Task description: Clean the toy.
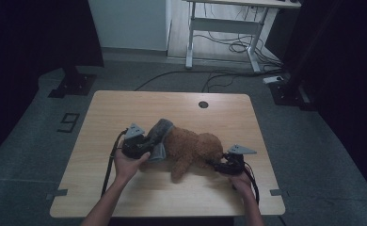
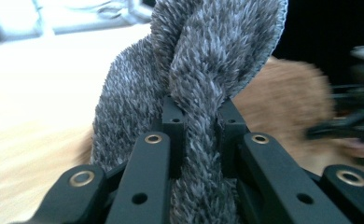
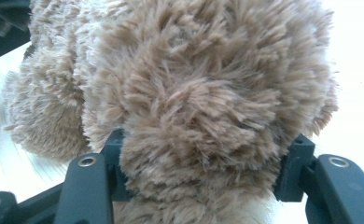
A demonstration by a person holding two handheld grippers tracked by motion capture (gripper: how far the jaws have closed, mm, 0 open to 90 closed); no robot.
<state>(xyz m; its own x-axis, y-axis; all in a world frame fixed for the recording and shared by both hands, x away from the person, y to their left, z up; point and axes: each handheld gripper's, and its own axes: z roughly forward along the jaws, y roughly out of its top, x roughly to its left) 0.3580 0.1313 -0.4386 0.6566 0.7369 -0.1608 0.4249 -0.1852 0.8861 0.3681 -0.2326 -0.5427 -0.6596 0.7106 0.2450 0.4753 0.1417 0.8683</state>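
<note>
Left gripper (image 2: 196, 121) jaws pinching grey cloth (image 2: 203, 60), right gripper (image 3: 203, 172) jaws clamped on plush toy (image 3: 194, 93), seemingly its head, on desk (image 1: 125, 108)

High view looks down on the table (image 1: 125, 108); both gripper views sit close against the plush toy (image 1: 191, 146).

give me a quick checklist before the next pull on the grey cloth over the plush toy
1. Left gripper pinches the grey fleece cloth: ok, jaws shut on a fold.
2. Right gripper clamps the brown plush toy: ok, the fur bulges between the jaws.
3. Cloth already free of the toy: not ok, it lies against the toy's left end in the high view.
4. Toy rests on the wooden table: ok.
5. Cloth snagged underneath: cannot tell.
</note>
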